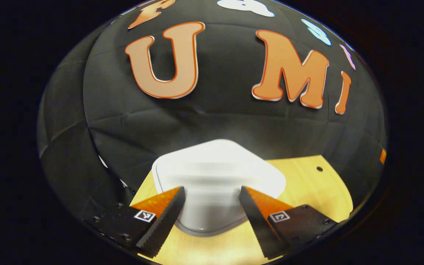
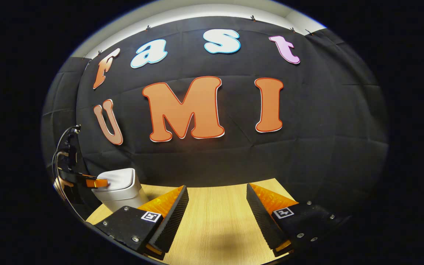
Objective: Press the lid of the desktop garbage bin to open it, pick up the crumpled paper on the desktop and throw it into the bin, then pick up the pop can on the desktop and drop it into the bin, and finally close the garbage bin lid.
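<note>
Left gripper (image 1: 212,209): its two fingers stand well apart and hold nothing. Seen along them in the left gripper view, the white desktop garbage bin (image 1: 217,180) sits directly ahead, its body showing in the gap between the fingertips. The bin's lid (image 1: 219,158) is down and lies flat on the rim. The image of the bin is somewhat blurred. The bin stands on the light wooden desktop (image 1: 307,184), close to the black cloth wall (image 1: 215,121) at the back.

Right gripper (image 2: 217,206): its fingers are likewise spread, with bare wood grain showing between them and nothing gripped. It hovers above the desktop (image 2: 215,221), well apart from the bin.

In the right gripper view the garbage bin (image 2: 118,189) stands at the far left of the desk. The left gripper (image 2: 96,182) is over the near edge of the lid (image 2: 120,177); whether it touches the lid cannot be told. Cables (image 2: 63,154) trail up behind that gripper.
</note>
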Motion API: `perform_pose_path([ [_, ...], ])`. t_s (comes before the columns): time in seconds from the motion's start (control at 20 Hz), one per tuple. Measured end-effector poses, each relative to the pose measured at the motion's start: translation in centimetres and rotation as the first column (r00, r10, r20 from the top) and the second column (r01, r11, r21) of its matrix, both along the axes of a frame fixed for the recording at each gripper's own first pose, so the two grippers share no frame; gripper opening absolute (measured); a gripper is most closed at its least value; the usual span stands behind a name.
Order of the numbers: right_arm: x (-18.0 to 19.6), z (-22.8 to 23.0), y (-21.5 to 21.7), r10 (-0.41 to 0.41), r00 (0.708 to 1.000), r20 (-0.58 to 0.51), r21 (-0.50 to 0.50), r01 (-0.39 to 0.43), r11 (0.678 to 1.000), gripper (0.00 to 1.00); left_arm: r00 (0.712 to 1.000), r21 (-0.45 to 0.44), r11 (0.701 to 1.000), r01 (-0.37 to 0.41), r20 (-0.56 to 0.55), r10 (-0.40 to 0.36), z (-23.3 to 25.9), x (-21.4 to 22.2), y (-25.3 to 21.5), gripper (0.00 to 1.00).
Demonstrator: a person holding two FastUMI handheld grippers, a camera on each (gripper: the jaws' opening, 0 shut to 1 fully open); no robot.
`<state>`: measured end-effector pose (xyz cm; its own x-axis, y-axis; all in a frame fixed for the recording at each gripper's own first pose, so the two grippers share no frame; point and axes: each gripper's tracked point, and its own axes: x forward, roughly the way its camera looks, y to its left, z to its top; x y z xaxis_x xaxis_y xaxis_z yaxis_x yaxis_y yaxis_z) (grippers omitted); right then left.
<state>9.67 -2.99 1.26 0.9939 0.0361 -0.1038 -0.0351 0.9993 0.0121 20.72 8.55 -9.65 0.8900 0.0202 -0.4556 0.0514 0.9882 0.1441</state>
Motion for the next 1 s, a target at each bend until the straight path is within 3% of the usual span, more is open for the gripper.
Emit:
perform_pose_path([
  [0.15, 0.2, -0.4, 0.2, -0.002, 1.000, -0.016, -0.003, 0.002, 1.000, 0.94, 0.993, 0.158, 0.983, 0.090, 0.055, -0.100, 0.1, 0.6, -0.4, 0.98],
  [0.25, 0.3, -0.5, 0.3, 0.000, 1.000, -0.023, -0.008, 0.000, 1.000, 0.94, 0.985, 0.291, 0.952, 0.096, 0.111, -0.133, 0.7, 1.2, -0.5, 0.99],
  [0.3, 0.4, -0.5, 0.6, 0.004, 1.000, -0.026, -0.006, -0.004, 1.000, 0.94, 0.983, 0.318, 0.945, 0.083, 0.131, -0.131, 1.0, 1.6, -0.3, 0.98],
  [0.5, 0.3, -0.2, 1.3, 0.021, 0.999, -0.024, -0.011, -0.021, 1.000, 0.94, 0.988, 0.238, 0.969, 0.072, 0.116, -0.102, 1.2, 1.1, -0.9, 0.93],
  [0.55, 0.3, 0.0, 1.4, 0.023, 1.000, -0.021, -0.009, -0.023, 1.000, 1.00, 0.987, 0.214, 0.974, 0.072, 0.123, -0.100, 1.4, 1.2, -1.1, 0.93],
  [0.65, 0.4, 0.3, 1.6, 0.025, 1.000, -0.014, -0.003, -0.025, 1.000, 1.00, 0.990, 0.191, 0.980, 0.057, 0.115, -0.080, 1.4, 1.1, -1.1, 0.92],
  [0.75, 0.5, 0.5, 1.5, 0.021, 1.000, -0.011, -0.001, -0.021, 1.000, 0.94, 0.985, 0.155, 0.986, 0.054, 0.153, -0.078, 3.1, 1.2, -2.1, 0.95],
  [0.8, 0.6, 0.7, 1.4, 0.018, 1.000, -0.009, 0.000, -0.018, 1.000, 1.00, 0.980, 0.123, 0.990, 0.066, 0.180, -0.088, 4.3, 1.0, -3.0, 0.95],
  [0.95, 0.5, 1.2, 1.0, 0.002, 1.000, 0.005, 0.002, -0.002, 1.000, 1.00, 0.959, 0.028, 0.995, 0.097, 0.264, -0.101, 8.1, -0.3, -6.9, 0.95],
  [1.0, 0.4, 1.4, 0.9, -0.004, 1.000, 0.011, 0.002, 0.004, 1.000, 0.94, 0.952, 0.008, 0.995, 0.101, 0.288, -0.099, 9.1, -0.7, -8.0, 0.95],
])
